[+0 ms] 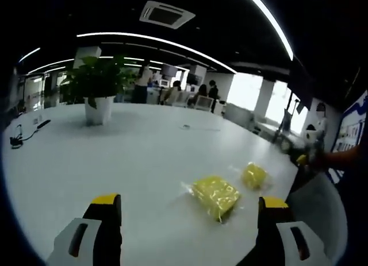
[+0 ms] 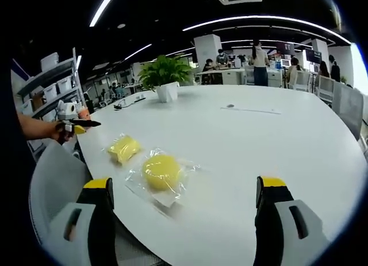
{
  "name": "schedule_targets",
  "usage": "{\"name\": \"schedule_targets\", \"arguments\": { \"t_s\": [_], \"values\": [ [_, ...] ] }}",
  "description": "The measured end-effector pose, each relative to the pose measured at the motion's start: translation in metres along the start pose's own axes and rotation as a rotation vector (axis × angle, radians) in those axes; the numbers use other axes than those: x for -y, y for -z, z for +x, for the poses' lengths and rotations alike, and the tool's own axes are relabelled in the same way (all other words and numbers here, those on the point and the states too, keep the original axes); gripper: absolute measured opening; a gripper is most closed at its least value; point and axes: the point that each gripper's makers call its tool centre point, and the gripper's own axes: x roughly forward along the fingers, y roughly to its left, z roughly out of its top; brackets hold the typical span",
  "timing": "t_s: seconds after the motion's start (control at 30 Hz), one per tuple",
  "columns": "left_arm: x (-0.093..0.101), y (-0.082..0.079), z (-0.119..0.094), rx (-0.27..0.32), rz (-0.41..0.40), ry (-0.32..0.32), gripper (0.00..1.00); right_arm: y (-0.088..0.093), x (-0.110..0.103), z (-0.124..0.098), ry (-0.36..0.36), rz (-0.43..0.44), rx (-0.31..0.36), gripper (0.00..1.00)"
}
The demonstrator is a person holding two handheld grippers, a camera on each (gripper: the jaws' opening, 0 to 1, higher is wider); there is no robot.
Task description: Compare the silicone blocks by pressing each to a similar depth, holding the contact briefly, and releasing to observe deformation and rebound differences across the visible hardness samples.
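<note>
Two yellow silicone blocks lay in clear wrappers on the white table [image 1: 115, 162], and I take the potted plant [image 1: 98, 85] as my landmark. Nearest to me, the left gripper [image 1: 190, 217] had its jaws spread wide apart with nothing between them, hovering over the table edge. The right gripper [image 2: 183, 200] likewise had its jaws parted and empty, above the table's near rim.

From the left gripper view, the nearer block [image 1: 215, 195] sat just beyond the jaws, well short of the plant and off to its right; the smaller-looking block [image 1: 253, 176] lay just beside it, a little farther on. From the right gripper view, the same pair read as a rounded block [image 2: 161, 172] closest to me and a squarer one [image 2: 125, 147] beside it, both well apart from the plant [image 2: 165, 73].

At the table's edge a hand [image 2: 62, 130] held a small dark tool. A grey chair back [image 2: 57, 180] stood near it.

Beyond the plant, a cable [image 1: 26, 134] lay on the table, and people stood among desks.
</note>
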Motion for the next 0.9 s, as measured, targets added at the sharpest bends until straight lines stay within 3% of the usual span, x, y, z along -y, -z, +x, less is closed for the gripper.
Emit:
{"name": "schedule_targets", "arguments": {
  "t_s": [0.23,0.5,0.63,0.9],
  "values": [
    [-0.007,0.003,-0.001,0.017,-0.046,-0.01,1.0,0.005,0.005,-0.002,0.003,0.015,-0.018,0.96],
    [0.005,0.003,0.004,0.005,-0.027,0.014,1.0,0.012,-0.004,-0.001,-0.017,0.007,-0.051,0.96],
    [0.01,0.006,0.007,-0.018,0.005,0.005,1.0,0.008,-0.004,0.0,-0.02,-0.008,-0.034,0.96],
    [0.016,-0.005,0.008,-0.008,0.007,0.014,1.0,0.014,-0.007,0.0,-0.015,0.001,-0.05,0.96]
  ]
}}
